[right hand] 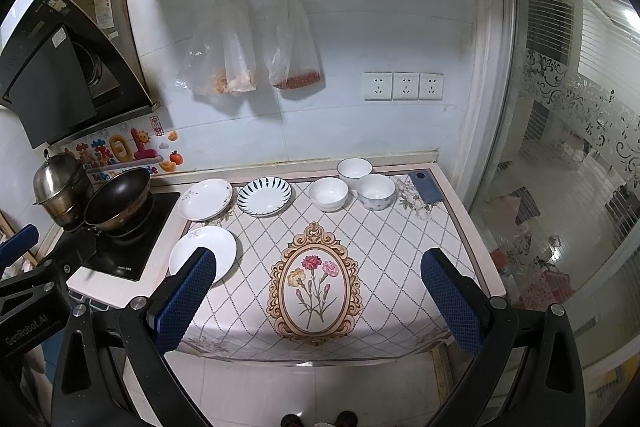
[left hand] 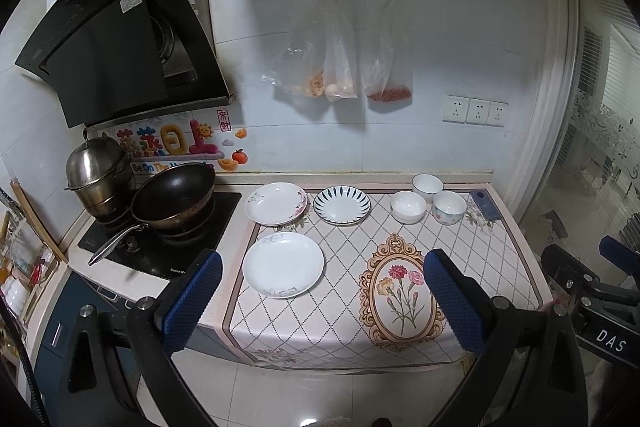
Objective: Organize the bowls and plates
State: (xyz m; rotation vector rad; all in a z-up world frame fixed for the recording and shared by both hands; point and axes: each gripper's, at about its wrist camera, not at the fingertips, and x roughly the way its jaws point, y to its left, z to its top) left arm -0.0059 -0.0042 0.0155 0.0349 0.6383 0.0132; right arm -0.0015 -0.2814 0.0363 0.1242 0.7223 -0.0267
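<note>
Left wrist view: plates (left hand: 283, 264) and bowls (left hand: 408, 207) lie well beyond both grippers' spread, empty jaws.

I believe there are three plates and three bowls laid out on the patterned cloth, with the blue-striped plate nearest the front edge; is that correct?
Not quite. The count holds, but the blue-striped plate sits in the back row, between the floral-rimmed white plate and the white bowls. The plate nearest the front edge is the plain white plate with a grey rim pattern, as the left wrist view shows.
</note>
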